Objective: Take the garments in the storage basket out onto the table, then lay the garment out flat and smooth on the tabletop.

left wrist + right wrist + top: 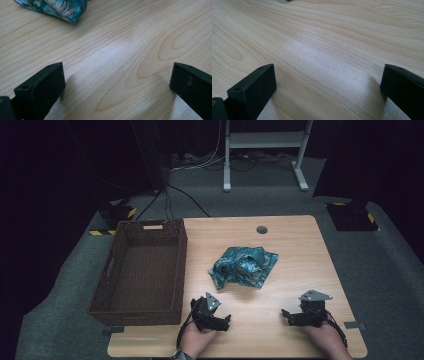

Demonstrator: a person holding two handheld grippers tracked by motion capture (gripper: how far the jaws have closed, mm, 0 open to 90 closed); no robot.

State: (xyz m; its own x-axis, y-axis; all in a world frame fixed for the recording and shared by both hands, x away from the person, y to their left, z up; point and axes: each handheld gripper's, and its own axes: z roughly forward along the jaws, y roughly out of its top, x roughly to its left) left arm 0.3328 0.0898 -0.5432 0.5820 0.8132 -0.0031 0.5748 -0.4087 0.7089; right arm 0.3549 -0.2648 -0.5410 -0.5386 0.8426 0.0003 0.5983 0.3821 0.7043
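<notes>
My left gripper sat low at the bottom centre of the high view, jaws spread wide with nothing but bare wood between them; my right gripper sat at the lower right, equally wide and empty. The crumpled teal patterned cloth lay in a loose heap in the middle of the pale wooden table, above and between both tools and apart from them. In the left gripper view one folded corner of it showed at the upper left. I judged it light, soft and limp: it would sag and drape rather than hold shape, and a pinch on a single layer might slide off. A raised fold or the near corner looked like the best place to bite, catching several layers at once. The dark brown woven rectangular basket stood empty at the left of the frame, just beside the heap.
</notes>
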